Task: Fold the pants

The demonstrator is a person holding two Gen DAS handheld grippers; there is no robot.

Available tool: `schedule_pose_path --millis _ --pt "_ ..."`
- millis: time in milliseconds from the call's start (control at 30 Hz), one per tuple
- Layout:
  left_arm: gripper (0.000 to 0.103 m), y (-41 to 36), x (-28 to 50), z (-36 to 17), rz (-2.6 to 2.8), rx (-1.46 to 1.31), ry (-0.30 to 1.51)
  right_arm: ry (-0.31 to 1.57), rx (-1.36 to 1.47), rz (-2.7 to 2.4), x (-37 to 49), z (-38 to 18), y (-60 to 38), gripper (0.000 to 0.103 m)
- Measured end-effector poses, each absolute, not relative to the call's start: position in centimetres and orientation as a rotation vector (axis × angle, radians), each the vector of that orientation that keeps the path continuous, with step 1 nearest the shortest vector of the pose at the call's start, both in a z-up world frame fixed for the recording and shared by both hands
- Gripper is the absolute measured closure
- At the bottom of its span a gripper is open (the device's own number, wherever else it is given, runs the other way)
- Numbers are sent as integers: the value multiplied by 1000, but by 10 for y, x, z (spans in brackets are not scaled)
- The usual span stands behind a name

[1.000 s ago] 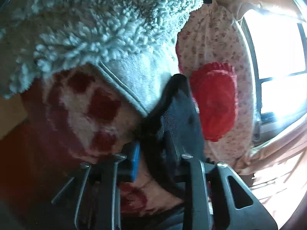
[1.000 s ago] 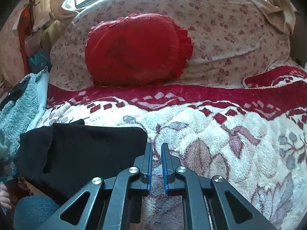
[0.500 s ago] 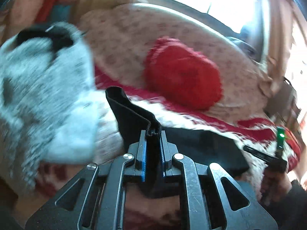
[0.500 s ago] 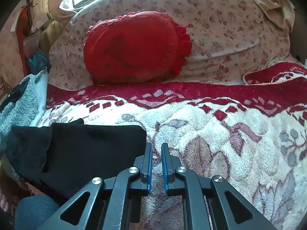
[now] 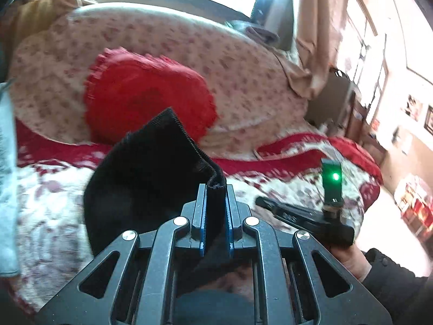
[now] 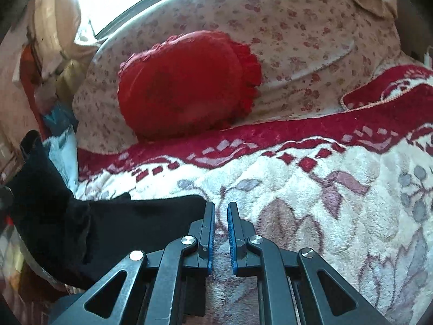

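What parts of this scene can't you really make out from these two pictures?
- Black pants: their lower part is hidden behind the left gripper in the left wrist view.
- Right gripper: its own view doesn't show whether its fingers pinch any cloth.
- Shelf items: small and blurred, left wrist view.

Ribbed black knit pants (image 5: pixel 151 168) (matt); fluffy plush blanket (image 6: pixel 311 189).

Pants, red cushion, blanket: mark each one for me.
pants (image 5: pixel 140 178), left wrist view, lifted black fabric
red cushion (image 6: pixel 184 86), right wrist view, cushion centre
blanket (image 6: pixel 311 195), right wrist view, bare fleecy patch
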State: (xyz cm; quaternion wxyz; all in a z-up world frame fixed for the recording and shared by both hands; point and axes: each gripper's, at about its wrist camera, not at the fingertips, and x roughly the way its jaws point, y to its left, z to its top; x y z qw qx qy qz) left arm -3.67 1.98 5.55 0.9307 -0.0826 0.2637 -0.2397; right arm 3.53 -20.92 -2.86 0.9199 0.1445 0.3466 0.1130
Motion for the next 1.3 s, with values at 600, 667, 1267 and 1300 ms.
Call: schedule_pose_path --millis 600,667,1267,1300 --pt "93 -93 7 2 -567 -111 882 748 401 205 34 -37 -240 95" --pt "93 -98 15 -9 -573 -108 966 749 391 211 35 -36 -238 95" --pt "89 -79 23 -18 -651 -284 1075 853 350 691 82 -42 -178 101" --pt "88 -78 22 -18 -662 -291 1079 859 342 677 84 -45 -177 103"
